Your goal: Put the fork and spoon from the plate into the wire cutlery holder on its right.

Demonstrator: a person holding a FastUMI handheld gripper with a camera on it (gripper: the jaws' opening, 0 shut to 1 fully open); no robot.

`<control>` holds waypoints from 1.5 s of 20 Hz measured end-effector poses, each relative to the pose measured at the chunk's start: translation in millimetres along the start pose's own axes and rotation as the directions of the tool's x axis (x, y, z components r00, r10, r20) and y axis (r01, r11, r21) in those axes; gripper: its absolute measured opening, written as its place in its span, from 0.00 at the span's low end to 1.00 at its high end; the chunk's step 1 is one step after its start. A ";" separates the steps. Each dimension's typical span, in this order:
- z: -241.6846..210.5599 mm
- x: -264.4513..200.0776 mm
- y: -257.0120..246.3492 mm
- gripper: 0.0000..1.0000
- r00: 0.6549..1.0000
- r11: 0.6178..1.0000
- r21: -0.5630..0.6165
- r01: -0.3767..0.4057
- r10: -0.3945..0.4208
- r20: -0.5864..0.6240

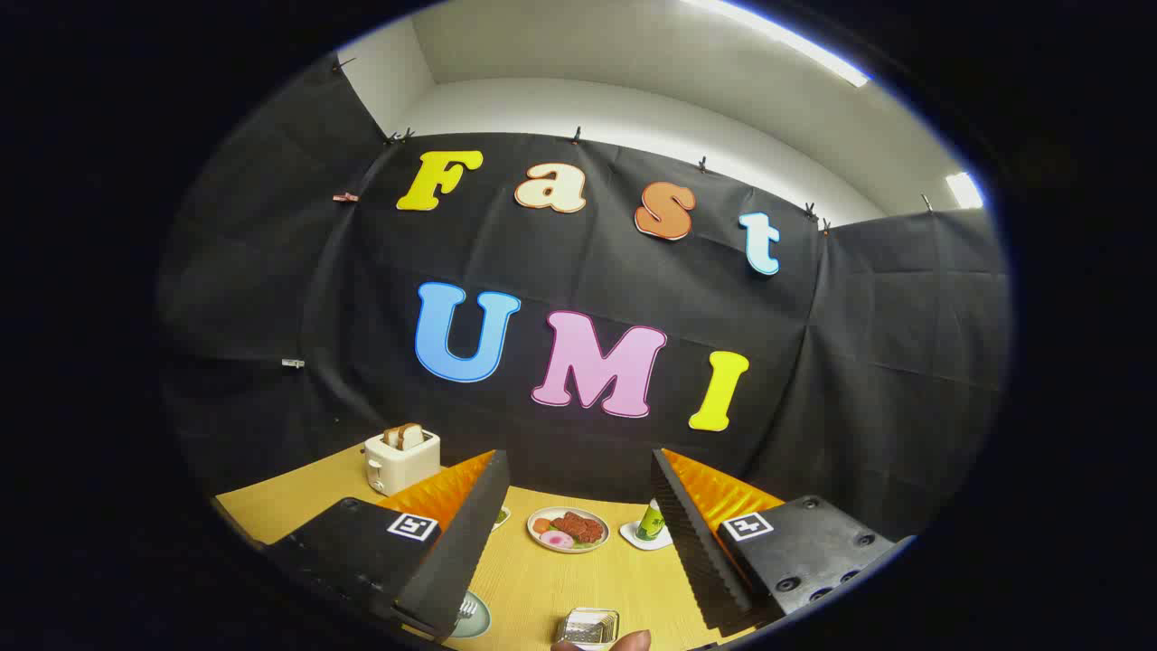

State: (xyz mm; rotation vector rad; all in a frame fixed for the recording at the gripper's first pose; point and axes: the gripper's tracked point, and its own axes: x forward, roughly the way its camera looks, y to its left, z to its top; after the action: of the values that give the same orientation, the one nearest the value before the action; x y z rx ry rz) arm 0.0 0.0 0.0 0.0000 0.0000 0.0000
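My gripper point(578, 533) is open and held above the wooden table, its two black ribbed fingers point(456, 542) spread wide with nothing between them. Down beside the left finger, a pale green plate point(475, 617) peeks out with a fork's tines point(466, 607) lying on it; the rest of the plate is hidden behind the finger. Between the fingers and close below, the wire cutlery holder point(587, 626) stands on the table to the right of the plate. I cannot make out the spoon.
A fingertip point(624, 642) of a person's hand shows just in front of the holder. Farther along the table point(542, 579) are a plate of toy food point(568, 529), a green can on a white coaster point(649, 523), and a cream toaster point(402, 459) with bread at the far left.
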 end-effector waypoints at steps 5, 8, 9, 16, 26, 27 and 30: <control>-2.8 2.8 1.0 0.98 1.000 1.000 -0.002 -0.001 0.001 -0.001; -3.2 4.3 1.1 0.98 1.000 1.000 -0.003 -0.001 0.001 -0.003; -2.6 5.9 2.1 0.98 1.000 1.000 -0.002 -0.001 0.001 -0.003; -2.3 8.5 6.5 0.98 1.000 1.000 0.000 -0.003 0.003 -0.005; -114.1 -15.7 70.5 0.97 0.894 0.982 0.126 -0.144 0.183 -0.410; -128.7 -20.2 78.8 0.97 0.873 0.978 0.141 -0.151 0.199 -0.446; -179.8 -33.1 104.4 0.94 0.795 0.968 0.172 -0.180 0.246 -0.554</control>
State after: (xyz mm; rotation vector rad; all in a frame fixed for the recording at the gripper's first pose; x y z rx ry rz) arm -33.1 104.4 -179.8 0.1128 0.6106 0.2297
